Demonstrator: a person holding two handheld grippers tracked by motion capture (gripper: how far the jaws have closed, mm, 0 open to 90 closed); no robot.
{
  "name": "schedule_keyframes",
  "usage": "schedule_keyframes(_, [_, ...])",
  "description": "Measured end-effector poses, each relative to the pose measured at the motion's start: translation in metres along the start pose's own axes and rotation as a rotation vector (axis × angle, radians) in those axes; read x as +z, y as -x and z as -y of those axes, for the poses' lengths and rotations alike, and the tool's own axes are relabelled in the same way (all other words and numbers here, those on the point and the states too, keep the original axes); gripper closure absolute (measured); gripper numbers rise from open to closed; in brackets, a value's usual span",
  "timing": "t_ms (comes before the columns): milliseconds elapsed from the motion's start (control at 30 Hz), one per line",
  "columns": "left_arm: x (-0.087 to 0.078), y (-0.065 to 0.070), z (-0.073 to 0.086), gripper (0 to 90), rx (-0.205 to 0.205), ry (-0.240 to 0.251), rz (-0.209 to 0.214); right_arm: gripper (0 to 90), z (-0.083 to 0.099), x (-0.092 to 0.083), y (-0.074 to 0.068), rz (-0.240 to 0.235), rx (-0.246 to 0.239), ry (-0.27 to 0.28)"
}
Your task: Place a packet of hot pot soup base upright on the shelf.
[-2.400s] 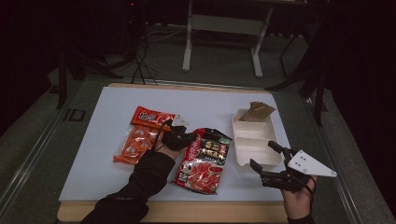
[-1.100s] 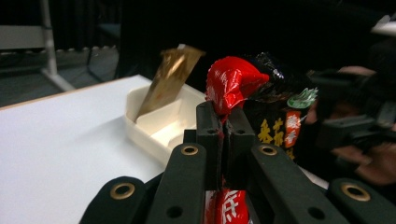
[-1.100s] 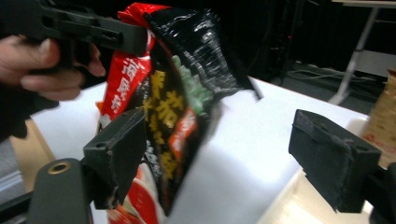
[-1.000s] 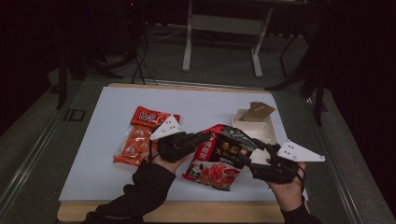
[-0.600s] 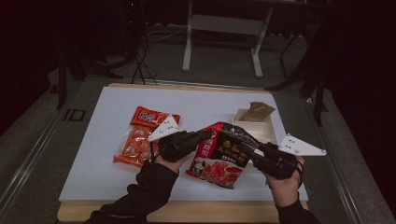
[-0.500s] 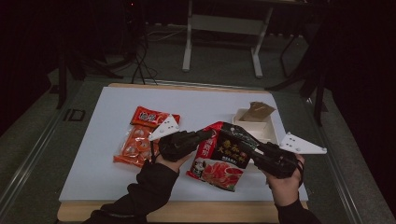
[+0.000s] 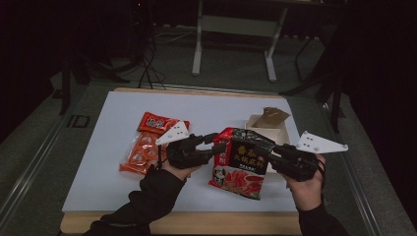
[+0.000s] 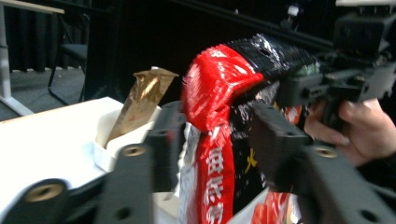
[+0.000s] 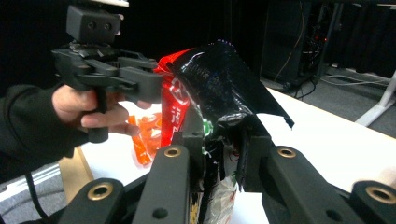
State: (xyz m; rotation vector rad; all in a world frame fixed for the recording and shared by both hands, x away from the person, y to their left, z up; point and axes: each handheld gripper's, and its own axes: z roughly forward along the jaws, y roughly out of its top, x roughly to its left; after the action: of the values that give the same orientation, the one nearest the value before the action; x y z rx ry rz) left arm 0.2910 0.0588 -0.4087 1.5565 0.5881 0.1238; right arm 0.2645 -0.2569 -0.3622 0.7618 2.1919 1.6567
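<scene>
A red and black snack bag (image 7: 241,164) hangs upright above the table (image 7: 98,187), between both grippers. My right gripper (image 7: 263,150) reaches in from the right, and its jaws, which have just been closing, are shut on the bag's black top edge (image 9: 219,93). My left gripper (image 7: 220,141) points at the bag's left side. Its jaws have just been opening and stand apart, with the red edge (image 8: 210,154) loose between them. In the right gripper view the left gripper (image 9: 156,81) sits beside the bag's top.
Orange and red snack packets (image 7: 147,145) lie on the table left of my left hand. A white box (image 7: 268,129) with a brown packet (image 7: 274,116) stuck in it stands behind the bag. The white tabletop ends at a wooden front edge (image 7: 196,223).
The bag was lifted off the table. The right gripper came in from the right and closed on its top edge, then rose a little. The left jaws have spread apart.
</scene>
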Motion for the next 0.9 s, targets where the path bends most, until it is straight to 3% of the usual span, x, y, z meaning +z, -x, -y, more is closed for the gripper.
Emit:
schedule_keyframes(200, [-0.005, 0.002, -0.001, 31.2, 0.003, -0.034, 0.0, 76.8, -0.007, -0.007, 0.007, 0.006, -0.012, 0.018])
schedule_keyframes(267, [-0.006, 0.003, 0.0, 19.3, 0.011, -0.059, 0.002, 76.8, -0.01, -0.01, 0.01, 0.008, -0.019, 0.027])
schedule_keyframes(333, [-0.008, 0.003, 0.003, 14.4, -0.007, -0.071, 0.004, 76.8, -0.015, -0.013, 0.014, 0.011, -0.016, 0.038])
schedule_keyframes(633, [-0.025, -0.006, 0.015, 7.8, -0.048, -0.09, -0.016, 76.7, -0.033, -0.027, 0.034, 0.043, -0.018, 0.064])
schedule_keyframes(733, [-0.032, -0.009, 0.02, 3.0, -0.04, -0.102, -0.033, 76.7, -0.037, -0.031, 0.042, 0.057, -0.016, 0.075])
schedule_keyframes(900, [-0.041, -0.011, 0.027, 2.4, -0.01, -0.118, -0.047, 76.7, -0.042, -0.035, 0.052, 0.085, -0.03, 0.069])
